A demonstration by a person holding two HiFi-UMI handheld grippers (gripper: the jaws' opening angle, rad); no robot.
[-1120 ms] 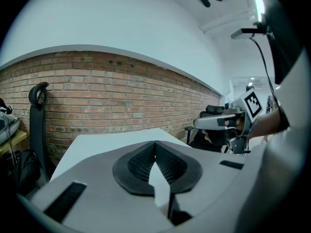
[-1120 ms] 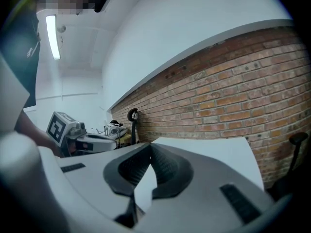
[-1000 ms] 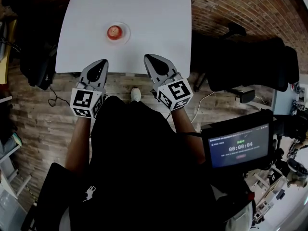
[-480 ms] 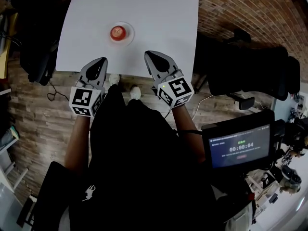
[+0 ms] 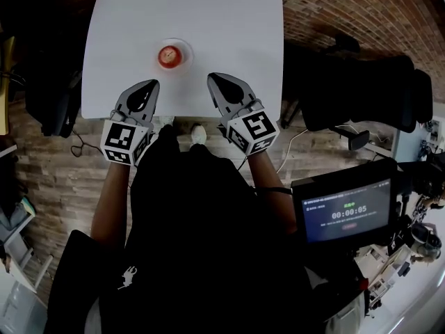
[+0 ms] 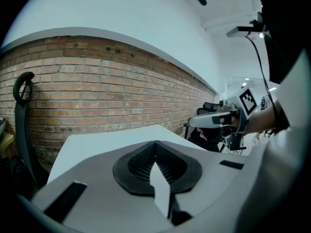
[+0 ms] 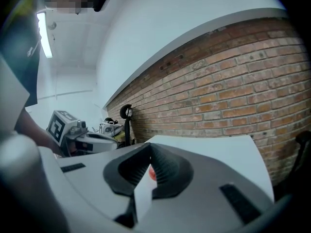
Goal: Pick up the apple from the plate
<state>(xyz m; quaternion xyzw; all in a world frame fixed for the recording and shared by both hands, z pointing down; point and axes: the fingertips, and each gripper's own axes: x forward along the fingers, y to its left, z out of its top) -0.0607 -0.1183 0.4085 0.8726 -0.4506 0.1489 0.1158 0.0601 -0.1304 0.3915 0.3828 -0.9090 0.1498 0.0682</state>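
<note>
A red apple sits on a small white plate near the front middle of a white table. My left gripper hangs over the table's near edge, just below and left of the plate, jaws shut and empty. Over the same edge my right gripper points in from below and right of the plate, also shut and empty. In the right gripper view a sliver of the apple shows behind the shut jaws of my right gripper. The left gripper view shows my left gripper and bare table, no apple.
A brick wall runs behind the table. Black office chairs stand to the right and another dark chair to the left. A screen with a timer is at the lower right. The floor is wood planks.
Both grippers have come forward together toward the table, and their tips now reach over its near edge, closer to the plate. Both jaws stay shut.
</note>
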